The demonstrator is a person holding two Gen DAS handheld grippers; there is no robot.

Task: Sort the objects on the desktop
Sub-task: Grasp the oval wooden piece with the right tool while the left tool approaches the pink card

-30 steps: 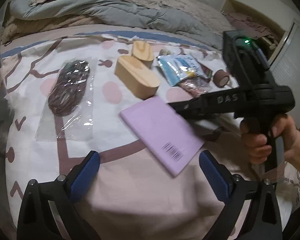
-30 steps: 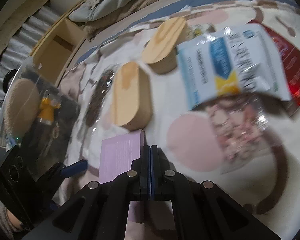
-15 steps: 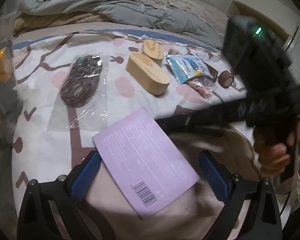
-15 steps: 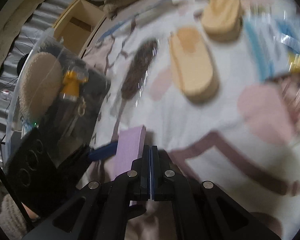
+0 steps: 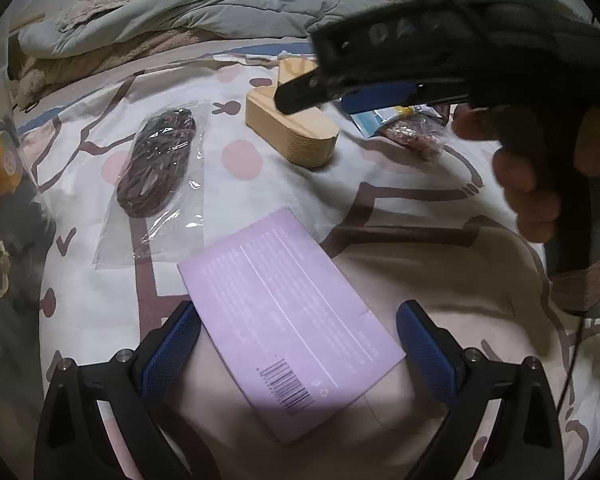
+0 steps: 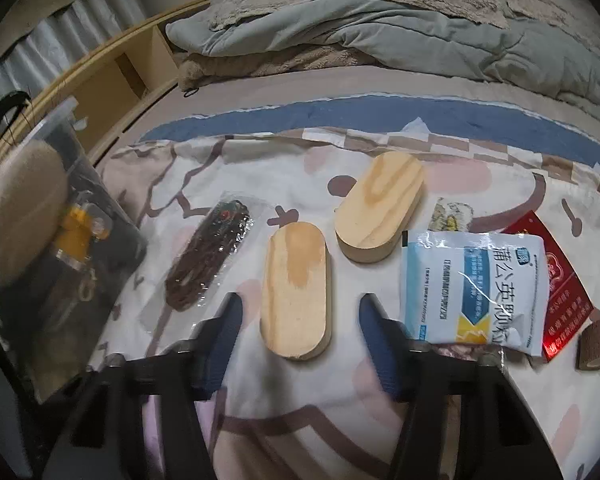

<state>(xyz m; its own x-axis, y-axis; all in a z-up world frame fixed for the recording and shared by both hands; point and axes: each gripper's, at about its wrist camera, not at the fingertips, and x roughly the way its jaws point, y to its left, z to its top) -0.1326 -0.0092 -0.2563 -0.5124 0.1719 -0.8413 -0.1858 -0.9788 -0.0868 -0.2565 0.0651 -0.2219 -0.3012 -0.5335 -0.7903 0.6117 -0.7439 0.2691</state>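
A purple card [image 5: 288, 312] with a barcode lies flat on the bed sheet between the wide-apart blue pads [image 5: 172, 344] of my left gripper [image 5: 298, 344], which is open and not pressing it. My right gripper [image 5: 332, 98], held by a hand [image 5: 528, 196], hangs above the sheet at the upper right. In the right wrist view its jaws [image 6: 300, 300] are opening, with nothing pressed between them. The near oval wooden block [image 6: 296, 288] shows between the pads but rests on the sheet. A second wooden block [image 6: 380, 208] lies behind it.
A dark bracelet in a clear bag [image 6: 208, 256] lies left of the blocks. A white-blue sachet [image 6: 476, 284], a red packet [image 6: 560, 292] and a brown tape roll [image 6: 598, 344] lie to the right. A clear box [image 6: 72, 240] stands at the left edge; bedding [image 6: 380, 28] is piled behind.
The purple card slid toward my left gripper and now lies between its fingers. My right gripper left the card, rose, turned toward the wooden blocks and went from shut to open.
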